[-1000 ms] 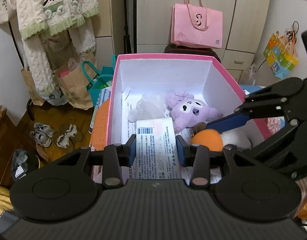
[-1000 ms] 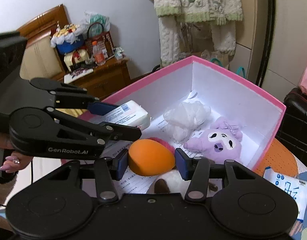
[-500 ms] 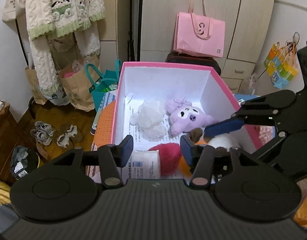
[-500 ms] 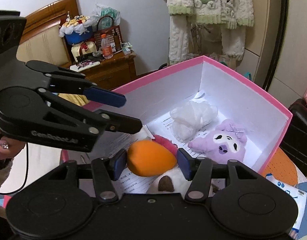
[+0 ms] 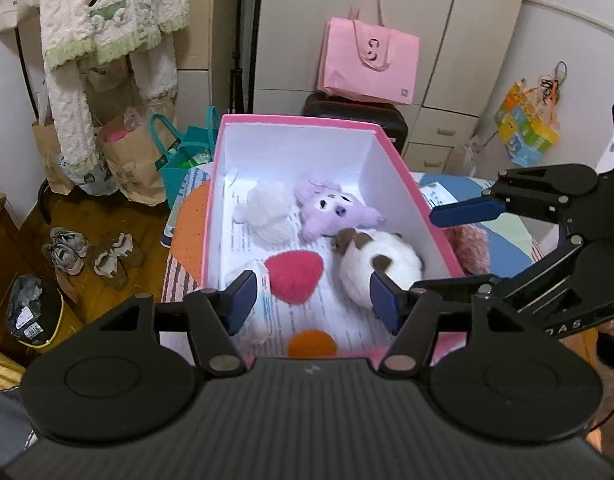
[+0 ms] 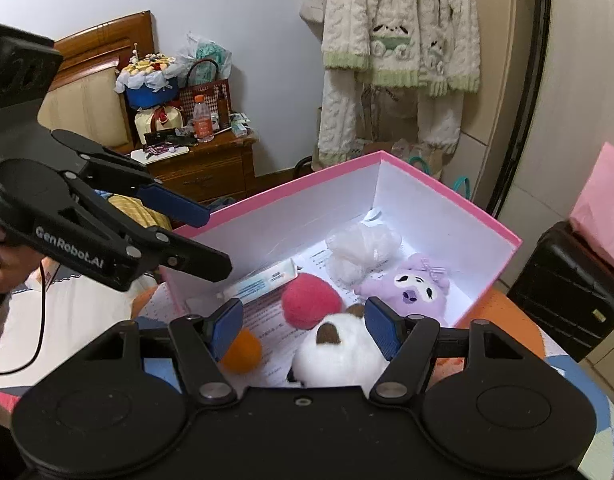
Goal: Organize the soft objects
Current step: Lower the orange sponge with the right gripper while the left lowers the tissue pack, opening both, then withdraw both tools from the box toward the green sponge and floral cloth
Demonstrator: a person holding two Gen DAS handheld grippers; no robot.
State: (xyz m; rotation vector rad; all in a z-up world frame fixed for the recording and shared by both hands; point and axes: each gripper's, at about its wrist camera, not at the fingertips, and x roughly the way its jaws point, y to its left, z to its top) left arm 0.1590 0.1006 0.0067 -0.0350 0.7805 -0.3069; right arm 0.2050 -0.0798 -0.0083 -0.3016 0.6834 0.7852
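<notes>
A pink box (image 5: 403,168) (image 6: 447,188) with white walls holds several soft things. Lying in it are a white fluffy bundle (image 5: 267,216), a purple plush (image 5: 335,212) (image 6: 411,284), a white plush with brown patches (image 5: 383,264) (image 6: 339,348), a red ball (image 5: 295,272) (image 6: 311,300), an orange ball (image 5: 312,343) (image 6: 243,350) and a tissue pack (image 5: 261,304) (image 6: 263,280). My left gripper (image 5: 313,300) hovers over the box's near end, jaws opening, gripping nothing. My right gripper (image 6: 303,326) hangs above the white plush and orange ball, jaws opening, touching neither.
The box stands on a table with an orange mat (image 5: 187,232). Paper bags (image 5: 135,160) and shoes (image 5: 91,252) are on the floor to the left. A pink bag (image 5: 367,64) sits on a dark suitcase behind. A wooden nightstand (image 6: 203,164) stands beyond the box.
The left gripper let go of the tissue pack and the right let go of the orange ball. Both lie in the box. Both grippers rose and drew back, jaws widening.
</notes>
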